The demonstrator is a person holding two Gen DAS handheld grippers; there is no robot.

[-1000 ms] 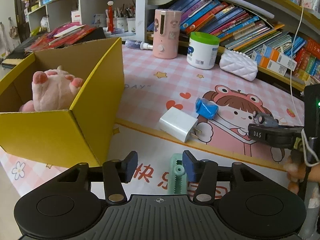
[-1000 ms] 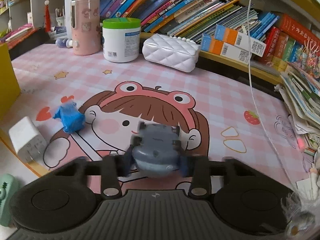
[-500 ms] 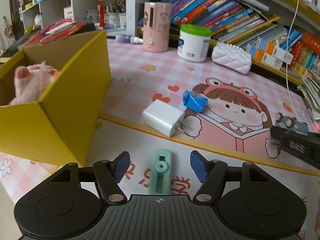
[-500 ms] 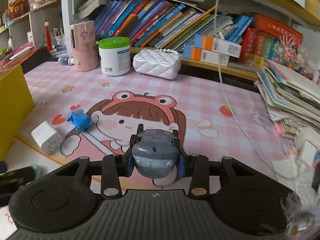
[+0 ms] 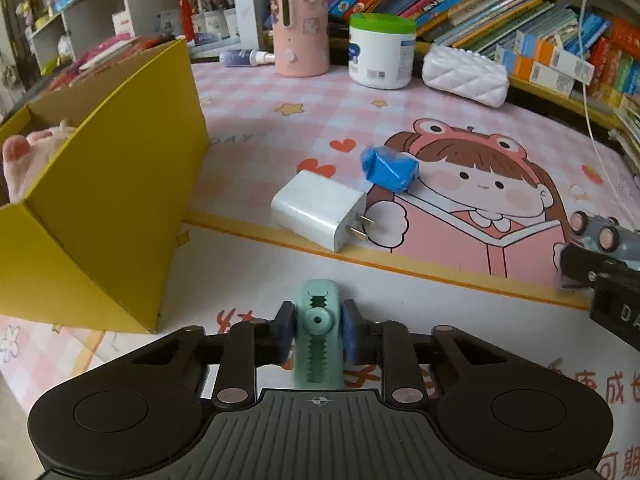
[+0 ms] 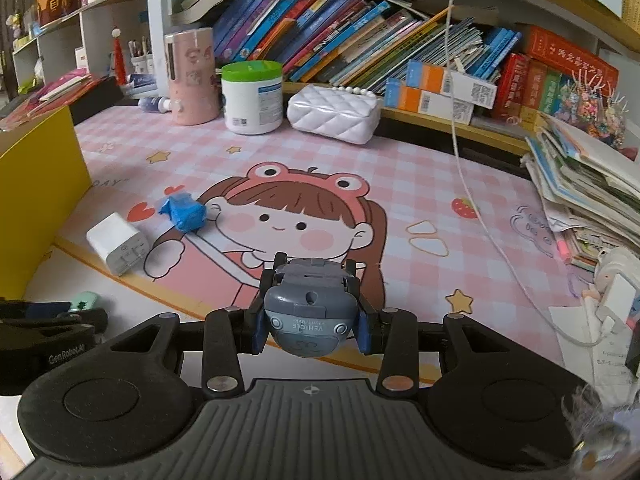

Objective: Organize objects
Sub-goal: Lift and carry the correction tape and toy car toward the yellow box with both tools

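My left gripper (image 5: 318,330) is shut on a mint green toothed clip (image 5: 319,344) low over the mat's front edge; the clip also shows in the right wrist view (image 6: 85,301). My right gripper (image 6: 310,322) is shut on a grey toy car (image 6: 310,306), upside down, held above the mat; the car also shows in the left wrist view (image 5: 600,234). A yellow cardboard box (image 5: 120,184) with a pink plush toy (image 5: 24,156) inside stands at the left. A white charger plug (image 5: 320,210) and a blue wrapped object (image 5: 390,168) lie on the mat.
A pink cartoon mat (image 6: 400,184) covers the desk. At the back stand a pink cylinder (image 5: 298,26), a white tub with green lid (image 5: 380,50) and a white quilted pouch (image 5: 464,76). Bookshelves run behind. A paper stack (image 6: 580,192) and a white cable (image 6: 464,160) are at the right.
My left gripper was open around the green clip and has closed on it. My right gripper has lifted and drawn back with the toy car held.
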